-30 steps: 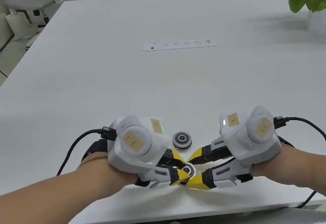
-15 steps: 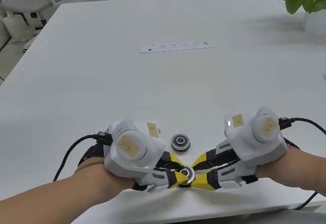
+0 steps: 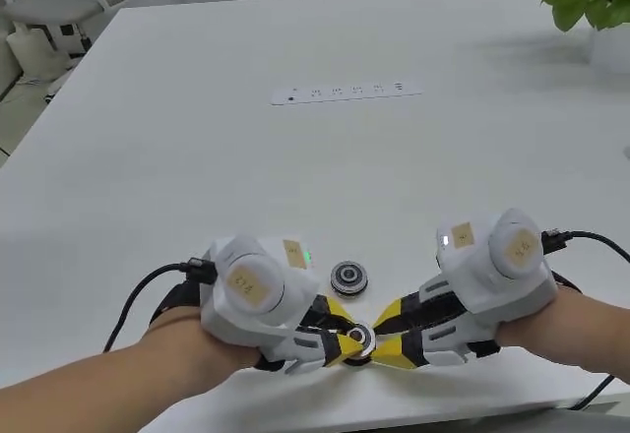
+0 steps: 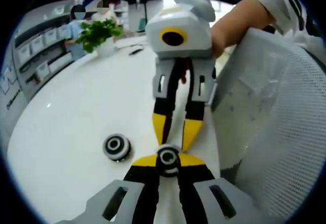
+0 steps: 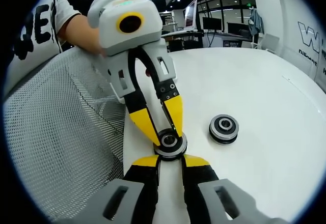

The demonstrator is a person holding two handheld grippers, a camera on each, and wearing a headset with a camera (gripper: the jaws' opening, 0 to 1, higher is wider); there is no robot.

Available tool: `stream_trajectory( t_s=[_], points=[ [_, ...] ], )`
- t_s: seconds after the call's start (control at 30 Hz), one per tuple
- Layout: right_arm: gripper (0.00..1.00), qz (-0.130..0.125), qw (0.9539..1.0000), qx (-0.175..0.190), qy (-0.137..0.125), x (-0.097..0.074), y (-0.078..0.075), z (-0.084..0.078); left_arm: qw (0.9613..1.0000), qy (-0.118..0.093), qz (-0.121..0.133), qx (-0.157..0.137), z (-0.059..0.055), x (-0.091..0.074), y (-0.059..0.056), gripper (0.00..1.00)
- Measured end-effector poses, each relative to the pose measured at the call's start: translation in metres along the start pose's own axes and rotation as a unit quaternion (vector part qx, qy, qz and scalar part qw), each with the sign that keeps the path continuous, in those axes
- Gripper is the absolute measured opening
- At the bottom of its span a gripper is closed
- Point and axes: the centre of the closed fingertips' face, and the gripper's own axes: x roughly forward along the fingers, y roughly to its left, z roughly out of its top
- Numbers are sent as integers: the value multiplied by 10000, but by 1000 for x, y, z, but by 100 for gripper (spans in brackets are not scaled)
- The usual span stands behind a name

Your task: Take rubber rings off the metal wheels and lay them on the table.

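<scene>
Silver wheel (image 5: 170, 142) with black rubber ring (image 5: 184, 143), clamped between left gripper (image 3: 340, 340) and right gripper (image 3: 380, 340) (jaws narrow); underside hidden.

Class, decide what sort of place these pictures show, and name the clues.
Likely an office or lab workroom: a large white table with a socket strip, a mesh office chair, and a monitor behind.
</scene>
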Motion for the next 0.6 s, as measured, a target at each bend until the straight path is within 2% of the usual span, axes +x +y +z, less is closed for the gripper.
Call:
stream_trajectory(
  t_s=[0.1, 0.37, 0.6],
  points=[
    [26, -4, 10000, -25, -82, 3, 1, 4, 10000, -7, -3, 1, 0, 0, 0, 13],
    [26, 3, 9999, -99, -141, 9, 2, 8, 10000, -16, -3, -1, 0, 0, -1, 13],
    [23, -45, 9998, -189, -87, 7, 2, 6, 10000, -19, 3, 22, 0, 0, -1, 13]
  ],
)
